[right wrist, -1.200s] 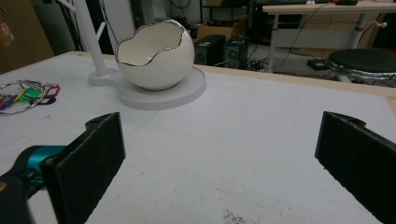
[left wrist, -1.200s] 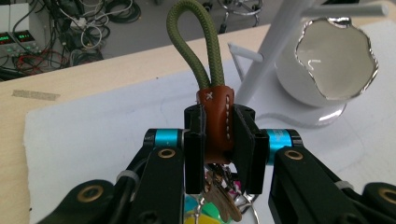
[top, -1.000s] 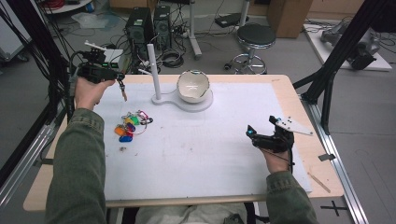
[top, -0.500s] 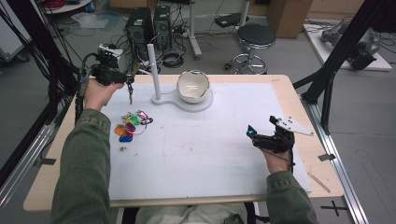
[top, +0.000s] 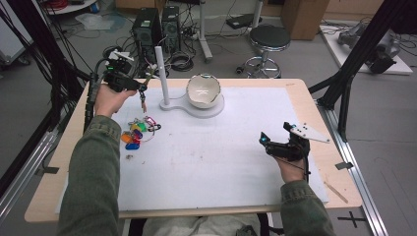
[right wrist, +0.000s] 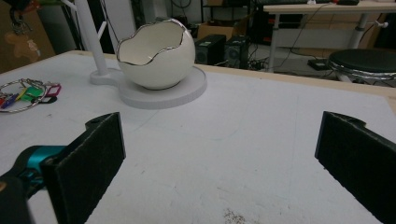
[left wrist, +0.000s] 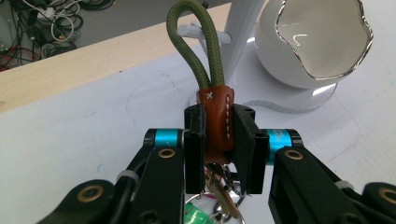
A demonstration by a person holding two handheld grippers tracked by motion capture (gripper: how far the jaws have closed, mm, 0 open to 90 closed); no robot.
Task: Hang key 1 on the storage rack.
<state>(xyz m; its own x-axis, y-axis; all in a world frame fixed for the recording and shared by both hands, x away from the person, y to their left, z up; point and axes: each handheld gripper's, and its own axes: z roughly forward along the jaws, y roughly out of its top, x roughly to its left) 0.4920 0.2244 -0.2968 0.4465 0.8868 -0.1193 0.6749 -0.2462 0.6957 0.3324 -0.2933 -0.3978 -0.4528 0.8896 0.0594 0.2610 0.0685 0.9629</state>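
Observation:
My left gripper [top: 140,89] is shut on a keychain: a brown leather tab [left wrist: 217,119] with a green cord loop [left wrist: 191,42] sticking out past the jaws and keys [top: 143,104] dangling below. It hovers just left of the white post [top: 162,73] of a stand; the loop sits close in front of the post's small peg [left wrist: 198,31]. A white egg-shaped bowl [top: 203,91] rests on the stand's round base. My right gripper [top: 274,133] stays low over the mat at the right, its jaws open and empty [right wrist: 224,158].
A bunch of coloured key tags on a ring [top: 137,132] lies on the white mat [top: 221,162] below the left hand. A small metal bit [top: 129,157] lies nearer. A wooden stick [top: 337,191] lies by the right edge. A stool [top: 268,37] stands behind the table.
My left gripper has carried the keychain to the right and slightly down, closer to the white post. The right gripper has stayed put.

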